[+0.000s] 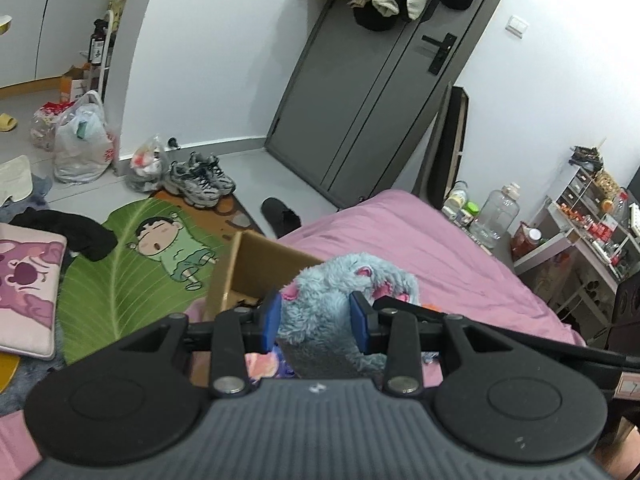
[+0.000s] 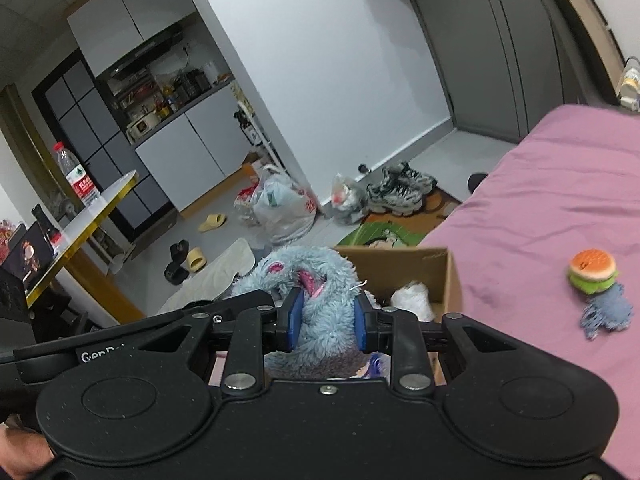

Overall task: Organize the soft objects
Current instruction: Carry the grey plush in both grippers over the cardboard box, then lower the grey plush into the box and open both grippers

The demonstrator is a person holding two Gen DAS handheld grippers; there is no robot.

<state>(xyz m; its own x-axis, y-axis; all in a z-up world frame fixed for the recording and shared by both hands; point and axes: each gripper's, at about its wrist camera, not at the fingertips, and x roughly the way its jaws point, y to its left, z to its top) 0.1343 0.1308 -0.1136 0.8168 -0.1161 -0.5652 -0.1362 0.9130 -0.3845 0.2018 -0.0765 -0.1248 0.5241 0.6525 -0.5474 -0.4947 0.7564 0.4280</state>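
Both tongs are on the same fluffy blue plush toy (image 1: 340, 292), one at each end. The left gripper (image 1: 316, 320) has its blue pads pressed into the fur on both sides, pinching the toy. The right gripper (image 2: 326, 318) pinches its own bunch of the same fur, jaws drawn in tight on it. The toy stretches between the two, long axis running across from one tong to the other.

What matters now is the cardboard box (image 2: 420, 268). It sits open on the pink bed (image 2: 540, 200), just beyond and below the fingertips. From the left tongs it lies ahead and slightly left; from the right tongs, ahead and slightly right. So the toy hangs near its front rim, and the next move looks like a short carry forward before letting go.

Well off to the right of the right tongs, a burger plush (image 2: 593, 270) waits on the bed.
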